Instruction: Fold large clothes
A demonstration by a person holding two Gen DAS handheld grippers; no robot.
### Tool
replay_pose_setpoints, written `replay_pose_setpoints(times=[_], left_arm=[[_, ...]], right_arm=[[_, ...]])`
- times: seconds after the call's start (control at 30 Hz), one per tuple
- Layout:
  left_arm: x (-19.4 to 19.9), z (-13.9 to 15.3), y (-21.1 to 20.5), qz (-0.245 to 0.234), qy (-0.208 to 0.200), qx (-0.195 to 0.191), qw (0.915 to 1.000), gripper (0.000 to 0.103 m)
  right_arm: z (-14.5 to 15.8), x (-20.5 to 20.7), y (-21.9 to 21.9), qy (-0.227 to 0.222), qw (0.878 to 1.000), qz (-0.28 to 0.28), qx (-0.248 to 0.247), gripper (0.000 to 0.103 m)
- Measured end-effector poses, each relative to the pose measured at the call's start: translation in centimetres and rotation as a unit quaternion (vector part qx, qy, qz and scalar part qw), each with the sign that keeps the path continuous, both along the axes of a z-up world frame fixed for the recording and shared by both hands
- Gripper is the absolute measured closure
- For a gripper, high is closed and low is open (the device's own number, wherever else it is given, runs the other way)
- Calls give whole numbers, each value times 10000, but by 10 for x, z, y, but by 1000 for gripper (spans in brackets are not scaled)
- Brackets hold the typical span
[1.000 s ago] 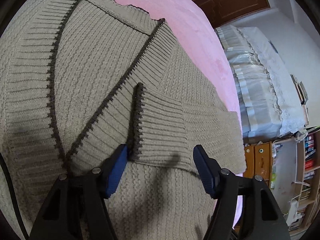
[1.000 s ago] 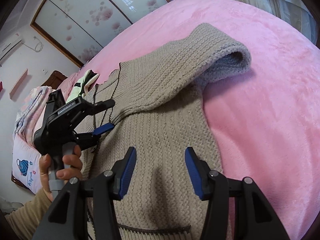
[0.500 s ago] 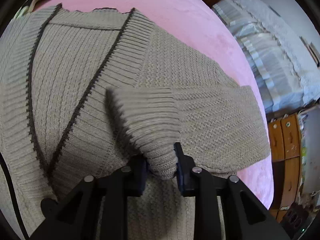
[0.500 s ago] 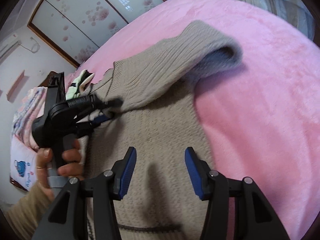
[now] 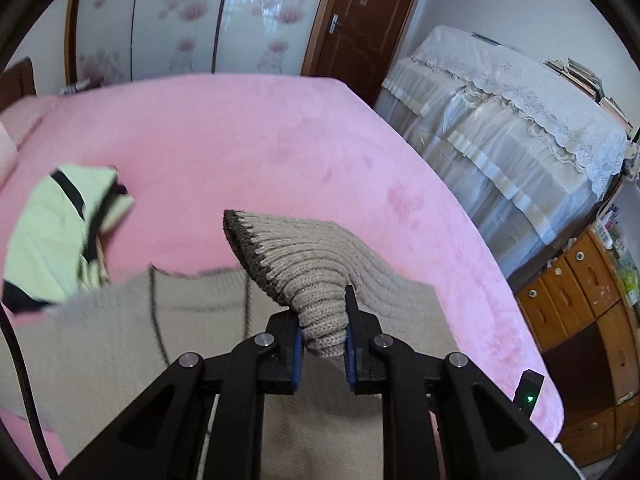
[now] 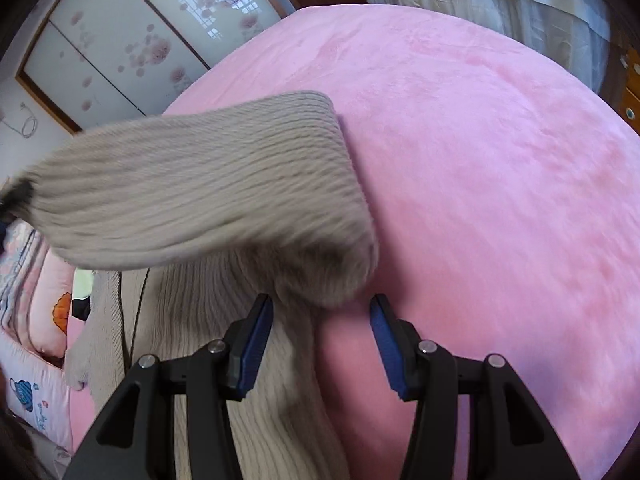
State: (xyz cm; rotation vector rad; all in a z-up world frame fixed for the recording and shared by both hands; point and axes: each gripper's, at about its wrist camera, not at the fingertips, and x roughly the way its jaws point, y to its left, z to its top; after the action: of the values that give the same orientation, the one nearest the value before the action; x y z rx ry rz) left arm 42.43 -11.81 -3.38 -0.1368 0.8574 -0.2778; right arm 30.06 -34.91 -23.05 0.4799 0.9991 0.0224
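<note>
A beige knit sweater (image 5: 120,340) with dark trim lies flat on the pink bed (image 5: 240,140). My left gripper (image 5: 322,340) is shut on the sweater's sleeve cuff (image 5: 296,264) and holds it raised above the body of the garment. In the right wrist view the lifted sleeve (image 6: 200,192) arches up and to the left, blurred. My right gripper (image 6: 320,340) stands open low over the sweater's right edge, where the sleeve's fold (image 6: 332,272) meets the bed (image 6: 500,160); its pads touch nothing.
A folded light-green garment (image 5: 56,240) with black stripes lies on the bed's left side. Pillows (image 6: 36,360) sit at the bed's left. A covered piece of furniture (image 5: 500,120), a wooden cabinet (image 5: 592,320) and a brown door (image 5: 360,20) stand beyond the bed.
My left gripper closed on the sleeve cuff and lifted it high off the sweater. My right gripper slid right toward the sweater's edge and stayed open.
</note>
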Motion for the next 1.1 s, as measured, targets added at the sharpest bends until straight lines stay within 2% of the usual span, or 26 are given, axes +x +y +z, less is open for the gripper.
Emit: replay_pose_setpoints(times=[0.07,0.1,0.17,0.23,0.27,0.4,0.47,0.53,0.63,0.7,0.77,0.8,0.9,1.0,1.03,1.1], left_arm=[[4,13,15,117,-186,216,9995,89],[3,16,27,185,-252,285,9991,89],[12,14,47,402,-279,420,9979,89],[17,-5,74,670,-106,514,9964,89],[19,-15,84,759,-27,545,9956,89],[25,-76,128,1178,514,745,9889,89],[27,-112,148,1397,868,786,9832,89],[27,-144,160,1502,1201,848,9777,89],[20,-188,168,1568,1640,917,9696,84],[13,-196,171,1646,1538,898,9701,72],[10,-195,172,1634,1514,828,9714,70],[10,-194,172,1604,1537,792,9718,65],[8,-191,178,1474,1622,478,9745,53],[5,-188,185,1380,1664,210,9761,43],[4,-188,187,1346,1666,124,9767,43],[4,-190,191,1363,1660,51,9766,42]], right_arm=[[3,11,12,-104,9991,28,-402,80],[5,14,19,-89,9977,77,-664,87],[9,19,35,-138,9927,204,-1180,88],[13,18,51,-235,9850,376,-1668,88],[15,16,62,-279,9774,488,-2037,88],[8,11,90,-256,9544,821,-2858,85],[3,9,99,-203,9455,986,-3097,79],[0,6,109,-162,9366,1103,-3322,67],[-3,-1,114,-122,9258,1231,-3573,59],[3,-2,116,-128,9230,1325,-3611,58],[7,-8,110,-129,9251,1455,-3505,58],[11,-12,111,-122,9277,1507,-3413,58],[32,-28,97,-230,9472,1689,-2716,57],[53,-35,83,-395,9600,1625,-2247,55],[58,-33,76,-417,9641,1551,-2117,51],[65,-27,63,-415,9732,1354,-1812,50]])
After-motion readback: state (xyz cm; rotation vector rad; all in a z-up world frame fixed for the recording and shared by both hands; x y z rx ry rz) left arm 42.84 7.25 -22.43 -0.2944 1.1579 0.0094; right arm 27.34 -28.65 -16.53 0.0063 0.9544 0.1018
